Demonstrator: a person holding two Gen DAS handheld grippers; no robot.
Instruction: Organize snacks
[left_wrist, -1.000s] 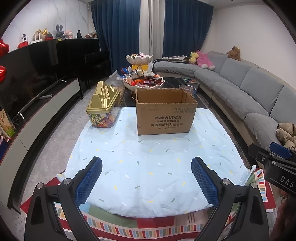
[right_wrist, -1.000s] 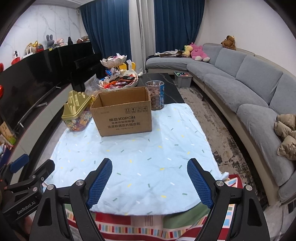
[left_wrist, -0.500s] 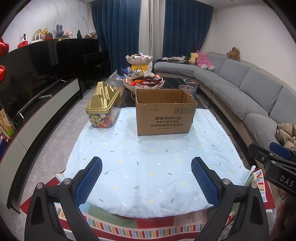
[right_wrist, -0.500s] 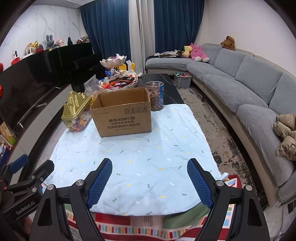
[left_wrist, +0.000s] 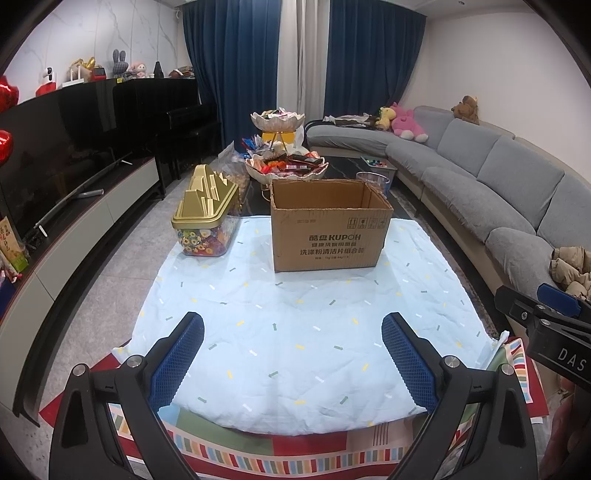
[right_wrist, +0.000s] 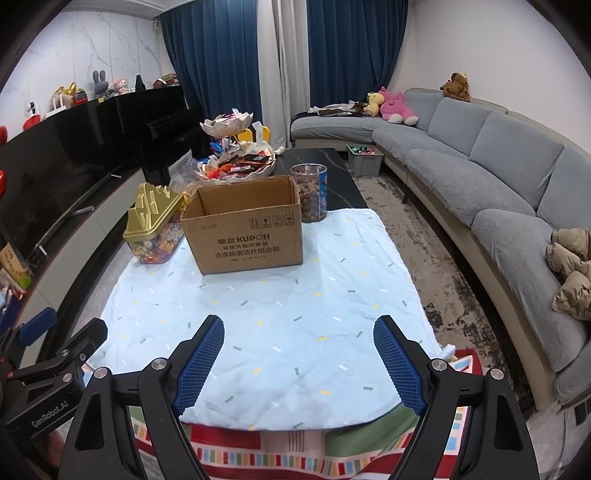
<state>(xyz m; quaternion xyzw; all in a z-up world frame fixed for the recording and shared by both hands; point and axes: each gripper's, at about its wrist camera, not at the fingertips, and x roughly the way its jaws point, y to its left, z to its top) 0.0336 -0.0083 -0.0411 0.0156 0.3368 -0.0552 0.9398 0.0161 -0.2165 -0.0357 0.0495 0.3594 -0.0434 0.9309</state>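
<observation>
An open brown cardboard box (left_wrist: 328, 225) (right_wrist: 245, 229) stands at the far side of a table under a light blue cloth (left_wrist: 295, 314) (right_wrist: 277, 306). Left of it is a clear candy jar with a gold lid (left_wrist: 205, 218) (right_wrist: 153, 225). Behind the box stands a clear tub of brown snack balls (right_wrist: 309, 192) (left_wrist: 373, 181). A two-tier dish of wrapped snacks (left_wrist: 284, 162) (right_wrist: 236, 162) sits further back. My left gripper (left_wrist: 293, 354) and right gripper (right_wrist: 298, 354) are both open and empty, hovering above the near edge of the cloth.
A grey sofa (right_wrist: 480, 173) curves along the right. A black TV unit (left_wrist: 74, 155) runs along the left. A striped mat (right_wrist: 295, 443) lies under the cloth's near edge. A grey toy bin (right_wrist: 365, 160) sits on the floor by the sofa.
Almost nothing has changed. Both grippers stay open and hold nearly the same place above the near edge of the cloth.
</observation>
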